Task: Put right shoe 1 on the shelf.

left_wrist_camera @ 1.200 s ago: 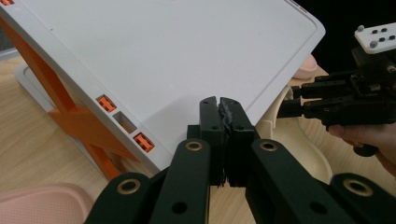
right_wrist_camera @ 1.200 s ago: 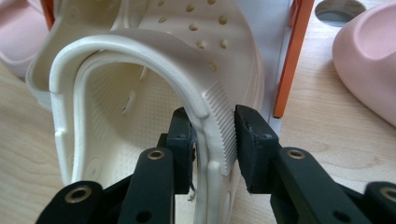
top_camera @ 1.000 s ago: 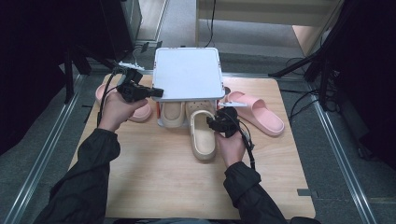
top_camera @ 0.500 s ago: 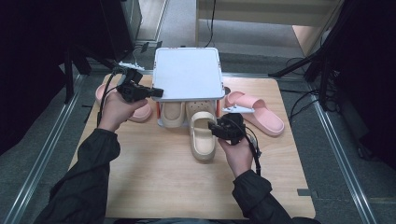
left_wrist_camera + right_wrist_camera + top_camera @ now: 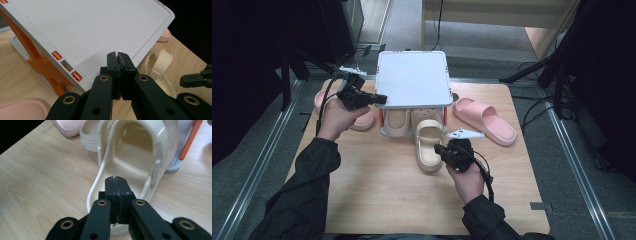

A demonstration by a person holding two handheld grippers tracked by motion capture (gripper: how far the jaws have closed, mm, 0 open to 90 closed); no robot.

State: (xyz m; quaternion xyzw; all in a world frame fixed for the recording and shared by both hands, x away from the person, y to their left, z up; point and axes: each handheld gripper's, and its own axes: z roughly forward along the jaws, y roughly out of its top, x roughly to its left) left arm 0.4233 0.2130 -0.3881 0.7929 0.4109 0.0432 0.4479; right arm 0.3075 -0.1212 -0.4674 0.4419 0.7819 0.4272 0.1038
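Evidently the work is half done: under the white rack (image 5: 413, 79) on the wooden table (image 5: 377, 200), one cream clog (image 5: 396, 122) already sits tucked in, while the second cream clog (image 5: 429, 145) juts out with only its toe under the shelf. Two pink slides (image 5: 484, 120) lie at either side, well apart, leaving room. The right gripper (image 5: 443, 150), whose jaws have just been closing, stands shut at the clog's heel rim (image 5: 100, 187). The left gripper (image 5: 117, 56), jaws together, steadies the rack's edge.
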